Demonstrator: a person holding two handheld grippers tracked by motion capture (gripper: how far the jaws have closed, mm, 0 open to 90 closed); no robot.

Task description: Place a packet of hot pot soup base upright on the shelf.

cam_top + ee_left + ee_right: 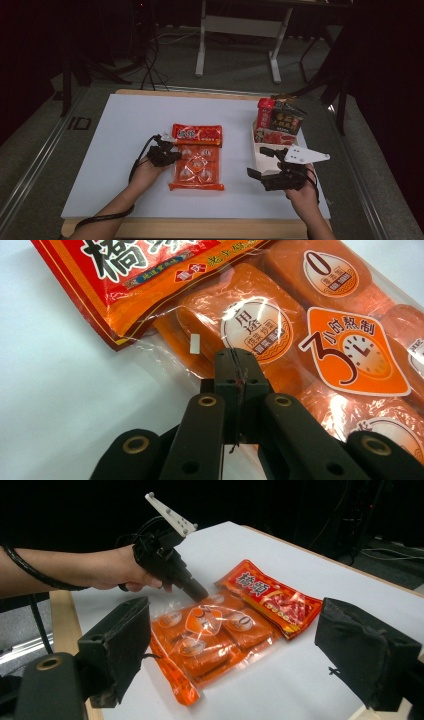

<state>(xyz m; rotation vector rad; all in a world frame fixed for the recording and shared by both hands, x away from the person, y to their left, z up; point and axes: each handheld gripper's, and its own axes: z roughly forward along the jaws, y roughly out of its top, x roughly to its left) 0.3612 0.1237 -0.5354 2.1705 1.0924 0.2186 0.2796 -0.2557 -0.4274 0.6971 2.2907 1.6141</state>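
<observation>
While the left gripper (235, 371) pinches its fingers tight on the clear edge of the orange snack bag (197, 162) lying on the table (115, 150), the slick film may slip free, the right gripper (225, 650) waiting wide.

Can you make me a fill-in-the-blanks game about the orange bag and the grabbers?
The left gripper has its jaws ____ at the edge of the clear orange plastic snack bag.
The right gripper has its jaws ____.
The bag lies on the ____ table sheet.
The white cardboard box is on the bag's ____ side.

Missing words: shut, open, white, right
</observation>
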